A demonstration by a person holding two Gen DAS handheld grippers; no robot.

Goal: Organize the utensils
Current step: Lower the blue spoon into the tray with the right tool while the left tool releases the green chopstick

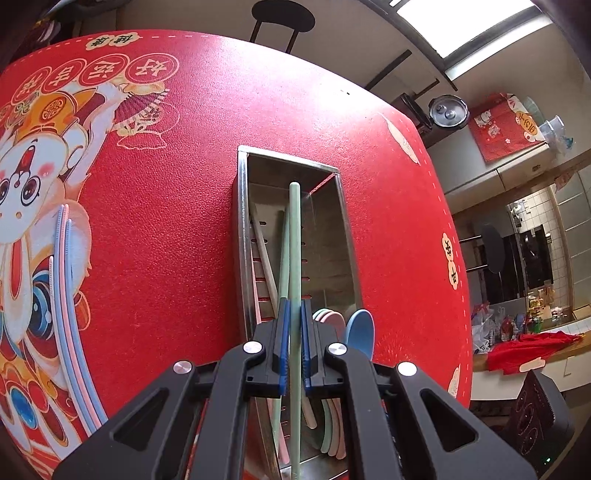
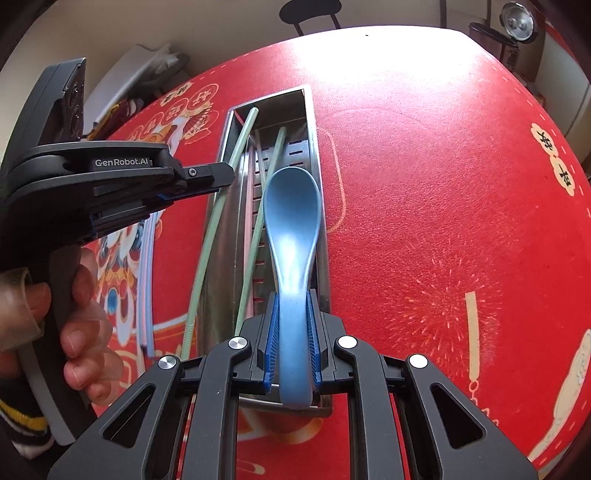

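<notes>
My left gripper (image 1: 293,306) is shut on a pale green chopstick (image 1: 294,240), which points out over the steel utensil box (image 1: 242,229). The same left gripper (image 2: 231,175) shows from the side in the right wrist view, a hand around its handle, with the green chopstick (image 2: 210,240) slanting across the steel box's (image 2: 314,147) left rim. My right gripper (image 2: 292,295) is shut on a blue spoon (image 2: 291,206), bowl forward, over the box's right side. Another green chopstick (image 2: 271,162) and a cream one (image 1: 264,254) lie inside the box. Pink and green spoons (image 1: 327,315) rest at its near end.
The box stands on a red tablecloth (image 1: 166,221) with a cartoon print. Pink and blue chopsticks (image 1: 62,266) lie loose on the cloth to the left. A black chair (image 1: 282,18) stands beyond the table's far edge. A kitchen counter with clutter is off to the right.
</notes>
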